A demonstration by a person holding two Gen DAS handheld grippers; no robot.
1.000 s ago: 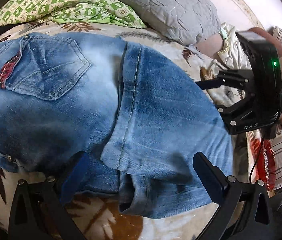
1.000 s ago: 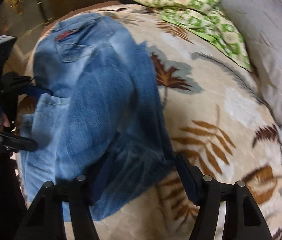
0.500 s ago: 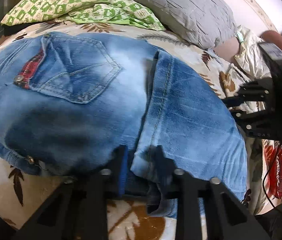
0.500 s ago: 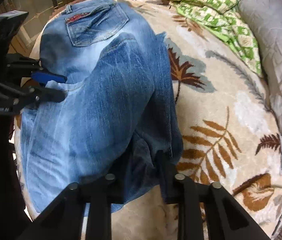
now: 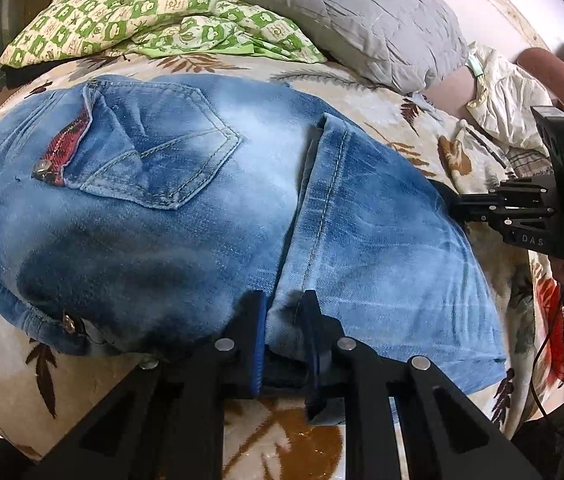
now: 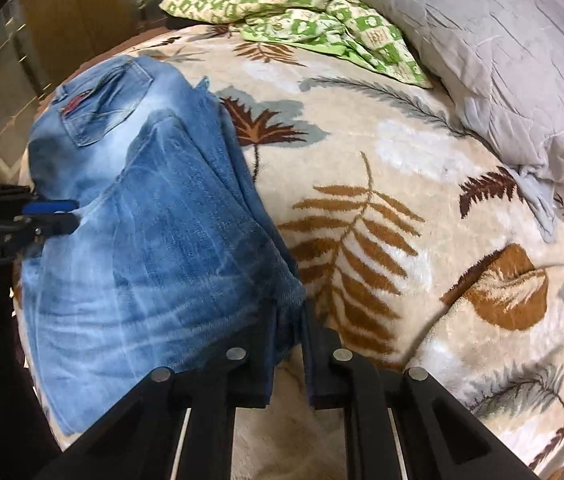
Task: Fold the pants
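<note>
Light blue jeans [image 5: 186,216] lie on the bed with a leg folded over the seat, and the back pocket with its red zipper [image 5: 70,148] faces up. At the near edge my left gripper [image 5: 284,320] is shut on the denim where the folded leg's hem meets the seat. My right gripper [image 5: 448,200] bites the jeans' right edge in this view. In the right wrist view the jeans [image 6: 154,240] fill the left side. The right gripper [image 6: 288,324] has its jaws closing, with a denim corner pinched between the pads. The left gripper [image 6: 68,216] holds the far left edge.
A leaf-patterned blanket [image 6: 402,200] covers the bed. At the head lie a grey pillow [image 5: 342,12] and a green-checked quilt [image 5: 142,12]. A crumpled pale cloth [image 5: 498,96] and a person's arm [image 5: 554,76] are at the right. Wooden furniture [image 6: 62,12] stands beyond the bed's left edge.
Both grippers stood open around the jeans' edges a second ago; both have closed onto the denim. The right gripper has shifted and rolled, with the corner bunched between its fingers.
</note>
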